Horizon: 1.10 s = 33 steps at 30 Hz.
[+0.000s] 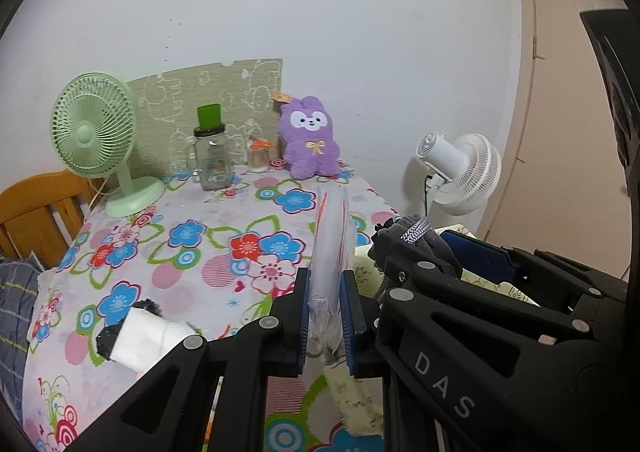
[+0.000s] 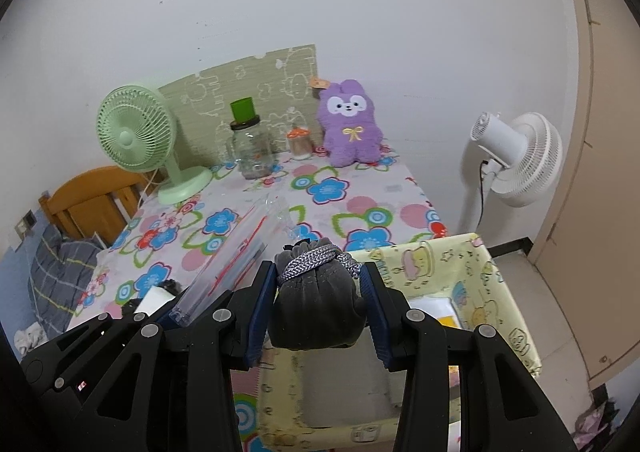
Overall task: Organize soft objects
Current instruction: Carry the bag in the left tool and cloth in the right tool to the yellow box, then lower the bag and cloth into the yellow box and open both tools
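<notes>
My left gripper (image 1: 325, 292) is shut on a clear plastic zip bag (image 1: 331, 236) with a red strip, held upright above the flowered table; the bag also shows in the right wrist view (image 2: 228, 264). My right gripper (image 2: 320, 292) is shut on a grey drawstring pouch (image 2: 316, 304) tied with a grey-white cord, held over a yellow cartoon-print fabric bin (image 2: 472, 272). The pouch also shows in the left wrist view (image 1: 416, 236). A white and black rolled cloth (image 1: 140, 336) lies on the table at the front left. A purple plush bunny (image 1: 310, 140) sits at the back.
A green desk fan (image 1: 96, 132), a glass jar (image 1: 210, 156) with a green cup on top and a small jar (image 1: 258, 156) stand at the back of the flowered tablecloth (image 1: 180, 244). A white floor fan (image 2: 516, 156) stands right. A wooden chair (image 1: 36, 220) is left.
</notes>
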Each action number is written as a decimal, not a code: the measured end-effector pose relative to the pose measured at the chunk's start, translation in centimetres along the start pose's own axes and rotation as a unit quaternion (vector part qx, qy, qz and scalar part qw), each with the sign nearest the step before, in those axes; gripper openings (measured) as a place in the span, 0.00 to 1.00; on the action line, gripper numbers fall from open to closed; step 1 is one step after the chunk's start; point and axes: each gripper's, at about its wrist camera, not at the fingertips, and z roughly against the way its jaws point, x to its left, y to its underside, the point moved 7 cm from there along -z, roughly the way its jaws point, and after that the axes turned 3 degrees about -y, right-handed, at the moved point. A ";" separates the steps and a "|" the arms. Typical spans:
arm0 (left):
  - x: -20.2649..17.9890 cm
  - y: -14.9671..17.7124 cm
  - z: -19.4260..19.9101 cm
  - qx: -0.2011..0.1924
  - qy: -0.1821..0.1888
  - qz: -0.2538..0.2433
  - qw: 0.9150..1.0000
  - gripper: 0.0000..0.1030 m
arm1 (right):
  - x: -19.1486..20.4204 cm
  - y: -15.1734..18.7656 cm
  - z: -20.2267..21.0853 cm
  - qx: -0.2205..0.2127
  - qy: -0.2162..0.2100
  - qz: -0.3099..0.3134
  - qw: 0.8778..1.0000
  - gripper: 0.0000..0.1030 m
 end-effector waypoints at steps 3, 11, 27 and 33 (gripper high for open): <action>-0.8 0.1 -0.4 0.004 0.006 -0.004 1.000 0.12 | -0.9 0.1 -0.2 0.002 0.007 -0.004 1.000 0.45; -2.9 0.9 -1.8 0.021 0.023 -0.019 0.999 0.12 | -3.3 1.0 -0.7 0.013 0.025 -0.019 0.999 0.45; -4.9 3.0 -5.3 0.069 0.037 -0.052 0.996 0.20 | -6.5 3.7 -3.2 0.058 0.046 -0.050 0.996 0.45; -4.6 3.3 -6.1 0.073 0.032 -0.060 0.995 0.29 | -6.7 4.1 -4.3 0.069 0.047 -0.053 0.995 0.47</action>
